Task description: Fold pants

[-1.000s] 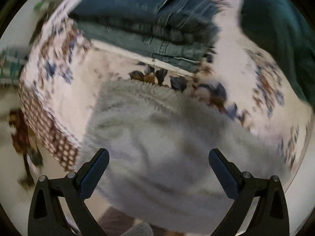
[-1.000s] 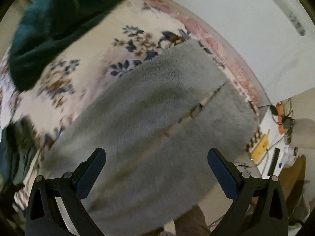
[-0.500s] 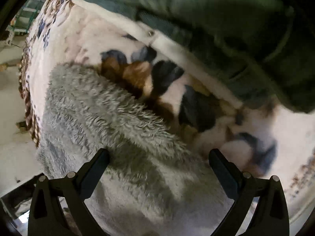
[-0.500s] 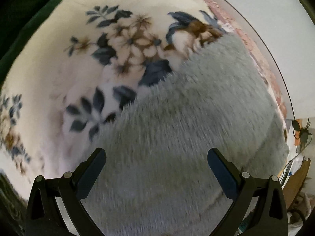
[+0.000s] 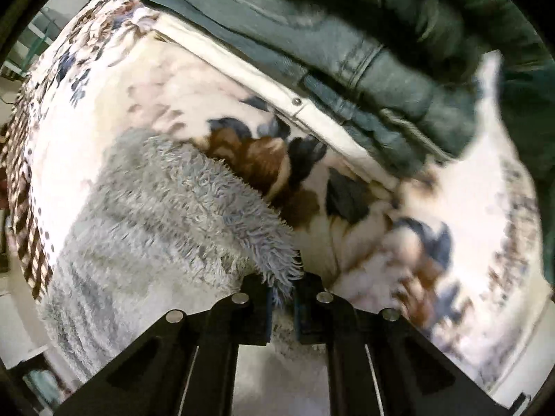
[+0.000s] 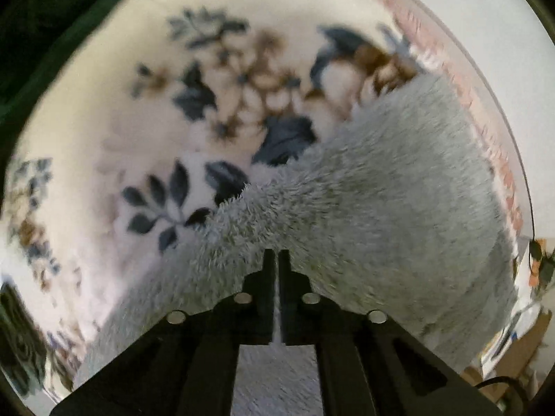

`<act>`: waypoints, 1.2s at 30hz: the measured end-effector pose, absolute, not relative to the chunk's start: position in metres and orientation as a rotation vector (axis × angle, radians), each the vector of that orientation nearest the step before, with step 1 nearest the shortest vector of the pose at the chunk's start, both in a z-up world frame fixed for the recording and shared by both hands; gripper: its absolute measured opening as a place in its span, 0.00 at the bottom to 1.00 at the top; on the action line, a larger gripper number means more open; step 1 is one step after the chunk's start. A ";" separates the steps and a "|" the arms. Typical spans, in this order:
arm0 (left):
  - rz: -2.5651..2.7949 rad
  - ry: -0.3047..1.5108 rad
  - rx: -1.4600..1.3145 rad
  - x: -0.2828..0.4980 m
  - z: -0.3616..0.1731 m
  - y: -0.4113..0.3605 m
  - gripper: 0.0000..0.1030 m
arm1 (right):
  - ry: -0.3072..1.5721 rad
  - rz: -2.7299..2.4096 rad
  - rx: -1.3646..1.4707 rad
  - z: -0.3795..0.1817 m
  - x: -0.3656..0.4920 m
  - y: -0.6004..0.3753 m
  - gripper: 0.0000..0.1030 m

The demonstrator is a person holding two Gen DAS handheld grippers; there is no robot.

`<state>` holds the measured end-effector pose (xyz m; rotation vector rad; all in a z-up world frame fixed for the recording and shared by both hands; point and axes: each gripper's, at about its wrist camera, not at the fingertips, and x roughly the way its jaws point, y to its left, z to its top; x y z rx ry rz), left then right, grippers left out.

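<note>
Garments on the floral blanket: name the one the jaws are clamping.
The fluffy grey fleece pants, pinched at their edge; the folded blue denim jeans lie untouched behind.

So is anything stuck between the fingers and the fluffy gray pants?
No. Both grippers already pinch the fluffy gray pants: the left gripper on a shaggy corner, the right gripper on the near edge. Only the flowered blanket lies beyond.

Stacked jeans point(image 5: 364, 69) ahead; bare floral blanket point(image 6: 104, 121) leftward
</note>
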<state>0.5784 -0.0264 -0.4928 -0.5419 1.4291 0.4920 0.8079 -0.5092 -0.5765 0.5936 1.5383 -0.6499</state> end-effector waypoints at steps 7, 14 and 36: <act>0.335 1.306 -0.672 0.472 -0.410 0.001 0.05 | 1.372 -0.607 0.666 -0.471 0.700 -0.510 0.00; 0.241 1.377 -0.676 0.354 -0.432 -0.010 0.05 | 1.427 -0.593 0.712 -0.446 0.595 -0.516 0.01; 0.346 1.511 -0.855 0.288 -0.551 0.007 0.09 | 1.680 -0.750 0.511 -0.607 0.774 -0.498 0.20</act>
